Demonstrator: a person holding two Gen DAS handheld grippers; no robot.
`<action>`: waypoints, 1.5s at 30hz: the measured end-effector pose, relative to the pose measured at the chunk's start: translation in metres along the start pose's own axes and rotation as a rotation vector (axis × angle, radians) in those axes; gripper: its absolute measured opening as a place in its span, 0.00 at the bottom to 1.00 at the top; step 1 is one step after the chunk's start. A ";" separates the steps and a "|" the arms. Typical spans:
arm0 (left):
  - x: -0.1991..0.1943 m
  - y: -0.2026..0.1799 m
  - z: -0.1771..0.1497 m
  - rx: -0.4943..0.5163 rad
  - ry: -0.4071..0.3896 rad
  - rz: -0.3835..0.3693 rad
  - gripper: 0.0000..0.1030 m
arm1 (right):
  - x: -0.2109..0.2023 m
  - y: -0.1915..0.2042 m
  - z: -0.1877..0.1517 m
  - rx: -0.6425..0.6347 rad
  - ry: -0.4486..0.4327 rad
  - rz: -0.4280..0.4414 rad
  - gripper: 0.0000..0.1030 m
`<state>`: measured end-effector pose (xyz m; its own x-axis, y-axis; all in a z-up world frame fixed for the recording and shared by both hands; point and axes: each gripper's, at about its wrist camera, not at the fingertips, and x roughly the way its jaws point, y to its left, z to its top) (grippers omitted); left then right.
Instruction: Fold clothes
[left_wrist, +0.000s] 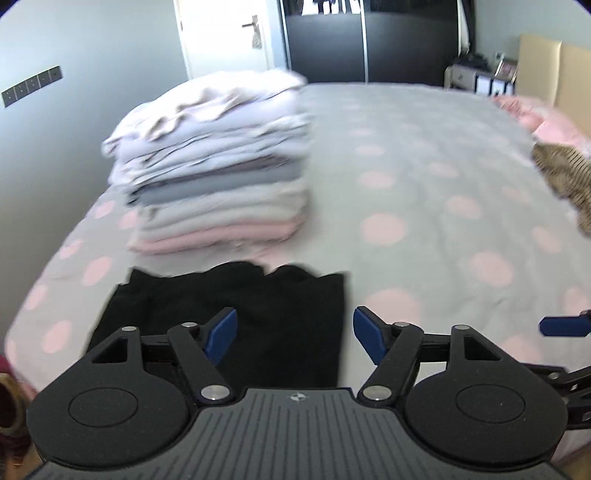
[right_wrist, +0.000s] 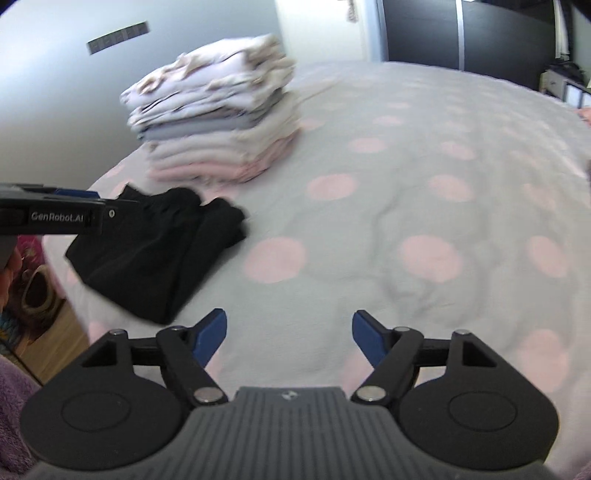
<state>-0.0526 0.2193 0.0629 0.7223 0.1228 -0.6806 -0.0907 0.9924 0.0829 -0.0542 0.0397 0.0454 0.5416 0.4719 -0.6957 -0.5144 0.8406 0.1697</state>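
Black folded garment (left_wrist: 229, 317) lies released (bedspread (left_wrist: 406, 206)); both tongs (left_wrist: 294, 330) (right_wrist: 289, 334) gape empty.

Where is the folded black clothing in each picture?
Left wrist view: the folded black garment lies low and left of centre, just beyond the left gripper.
Right wrist view: it lies at middle left, near the bed's edge.
Shared landmark: the stack of folded clothes just behind it.

blk garment (left_wrist: 236, 325), grey pink-dotted bedcover (left_wrist: 424, 192)
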 end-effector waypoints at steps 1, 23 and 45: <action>0.002 -0.009 0.001 -0.012 -0.012 -0.013 0.69 | -0.005 -0.007 0.000 0.007 -0.007 -0.017 0.79; -0.015 -0.163 -0.012 0.010 -0.207 -0.106 0.79 | -0.114 -0.088 -0.043 0.144 -0.271 -0.496 0.93; 0.047 -0.208 -0.022 0.037 -0.099 -0.060 0.79 | -0.059 -0.138 -0.058 0.168 -0.227 -0.450 0.93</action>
<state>-0.0150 0.0191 -0.0028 0.7898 0.0609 -0.6103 -0.0213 0.9972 0.0720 -0.0541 -0.1193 0.0227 0.8243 0.0849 -0.5598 -0.0945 0.9955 0.0119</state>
